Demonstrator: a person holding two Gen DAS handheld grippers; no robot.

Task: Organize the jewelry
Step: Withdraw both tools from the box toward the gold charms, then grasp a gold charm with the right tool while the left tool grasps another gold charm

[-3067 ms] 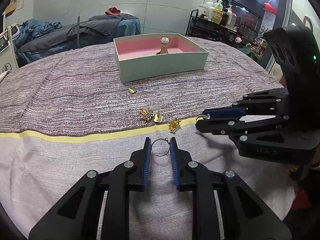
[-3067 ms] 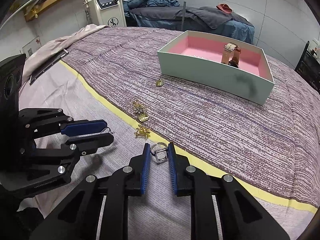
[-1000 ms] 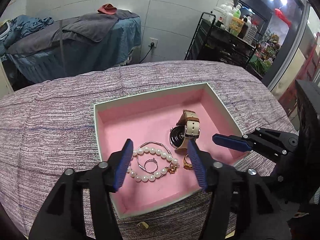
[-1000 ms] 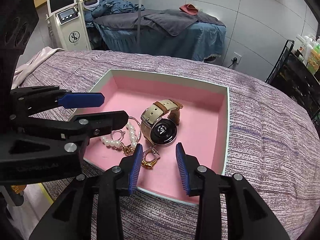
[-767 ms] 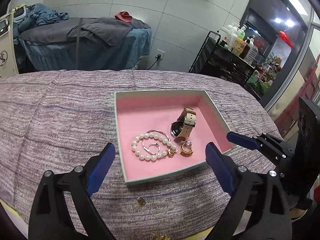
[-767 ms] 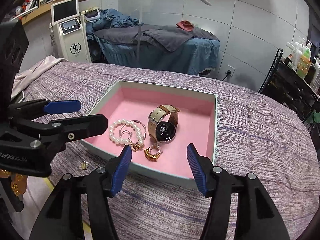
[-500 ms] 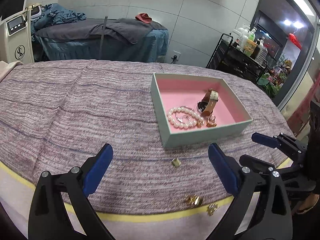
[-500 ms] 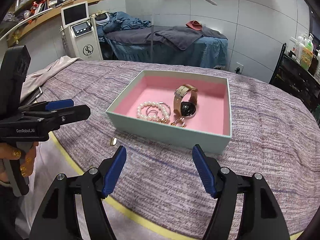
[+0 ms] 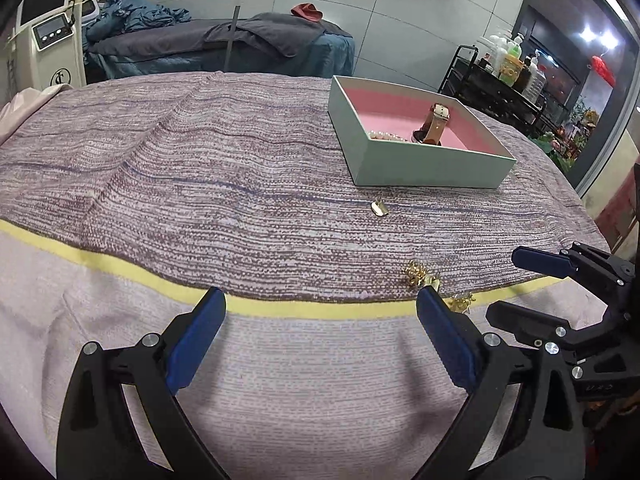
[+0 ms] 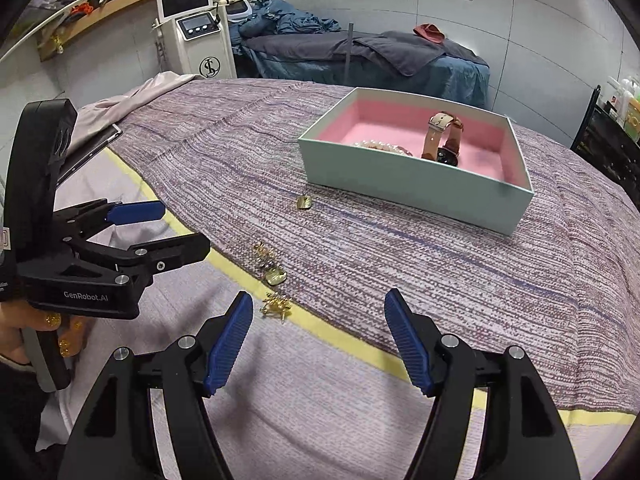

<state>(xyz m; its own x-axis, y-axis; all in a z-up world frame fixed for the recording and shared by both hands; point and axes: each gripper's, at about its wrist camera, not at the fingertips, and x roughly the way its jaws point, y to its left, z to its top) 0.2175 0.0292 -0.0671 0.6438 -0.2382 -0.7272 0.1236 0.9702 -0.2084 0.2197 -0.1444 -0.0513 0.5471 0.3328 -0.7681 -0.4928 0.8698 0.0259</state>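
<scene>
A mint box [image 9: 424, 168] [image 10: 400, 188] with pink lining stands on the striped cloth. In it are a tan-strapped watch [image 9: 434, 128] [image 10: 442, 136] and a pearl bracelet [image 9: 384, 135] [image 10: 380, 145], partly hidden by the wall. A small gold piece [image 9: 378, 207] [image 10: 304, 202] lies in front of the box. Near the yellow stripe are a gold cluster [image 9: 420, 274] [image 10: 268, 260] and a gold earring [image 9: 460, 303] [image 10: 276, 305]. My left gripper [image 9: 320, 308] [image 10: 184, 228] is wide open and empty. My right gripper [image 10: 320, 304] [image 9: 504, 284] is open and empty, with the earring just beyond its left finger.
A person's hand [image 10: 24, 332] holds the left gripper. A tablet [image 10: 92, 148] lies at the cloth's left edge. Behind the table are a machine with a screen [image 10: 196, 36], a massage bed [image 10: 360, 52] and a trolley of bottles [image 9: 508, 76].
Both grippers have drawn back from above the box to the near side of the table and their jaws have widened. The two rings they carried earlier now lie in the box.
</scene>
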